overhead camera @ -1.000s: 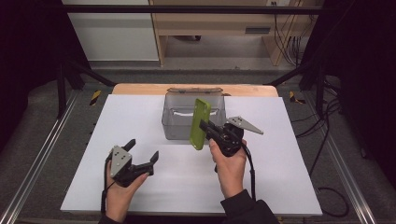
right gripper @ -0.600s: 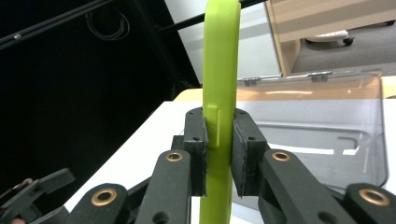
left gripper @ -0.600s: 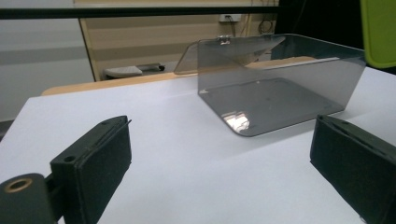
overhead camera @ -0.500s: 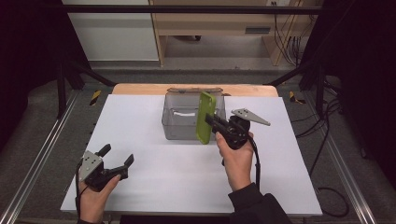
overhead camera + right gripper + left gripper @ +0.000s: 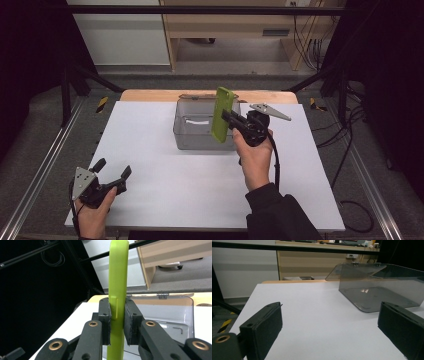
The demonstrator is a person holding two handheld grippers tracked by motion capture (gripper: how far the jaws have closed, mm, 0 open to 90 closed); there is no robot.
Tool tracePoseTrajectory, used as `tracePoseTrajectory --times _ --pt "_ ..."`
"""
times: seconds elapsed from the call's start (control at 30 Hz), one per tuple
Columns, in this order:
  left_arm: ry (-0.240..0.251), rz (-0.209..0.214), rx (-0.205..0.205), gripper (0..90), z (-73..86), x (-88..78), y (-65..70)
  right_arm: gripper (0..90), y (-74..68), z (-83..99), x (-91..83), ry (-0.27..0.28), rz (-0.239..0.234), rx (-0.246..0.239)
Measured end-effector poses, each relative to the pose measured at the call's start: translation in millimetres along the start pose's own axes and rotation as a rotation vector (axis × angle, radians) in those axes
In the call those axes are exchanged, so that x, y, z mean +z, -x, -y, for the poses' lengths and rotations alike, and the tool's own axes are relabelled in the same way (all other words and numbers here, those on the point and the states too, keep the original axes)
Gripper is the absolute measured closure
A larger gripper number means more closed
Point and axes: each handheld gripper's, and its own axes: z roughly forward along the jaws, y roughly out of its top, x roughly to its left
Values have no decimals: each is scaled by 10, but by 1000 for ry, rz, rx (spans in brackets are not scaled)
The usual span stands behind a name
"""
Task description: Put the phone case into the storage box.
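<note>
Right gripper view: right gripper (image 5: 117,322) clamped on green phone case (image 5: 117,290); lowering into clear box (image 5: 200,131) at frame centre judged next.

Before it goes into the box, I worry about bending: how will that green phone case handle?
The flat lime-green plastic phone case stands straight while clamped low, so probably stiff. It looks thin, likely light. Its smooth sides may slip.

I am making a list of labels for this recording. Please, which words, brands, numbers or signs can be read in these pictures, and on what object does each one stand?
None can be read.
green phone case, held in the right gripper: plain, no print.
clear box: a pale mark on its floor, too blurred to read.
left gripper: no lettering.
</note>
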Motion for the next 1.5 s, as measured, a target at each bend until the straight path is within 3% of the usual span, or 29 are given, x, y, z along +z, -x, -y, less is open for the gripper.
tracePoseTrajectory --times 0.2,0.37,0.73,1.07,1.33,1.5 --pt "-6 10 4 42 6 19 25 781 16 -69 60 3 15 3" --pt "-22 10 -35 43 25 44 9 781 50 -110 119 -3 22 19" --pt "-36 -13 -11 37 36 74 7 781 142 -185 174 2 40 42" --pt "-52 27 7 17 25 89 42 780 181 -251 195 29 84 -10" --pt "-54 86 18 19 17 94 52 780 237 -262 239 52 100 -1" --pt "-35 72 9 21 3 84 -2 780 284 -274 268 61 103 19"
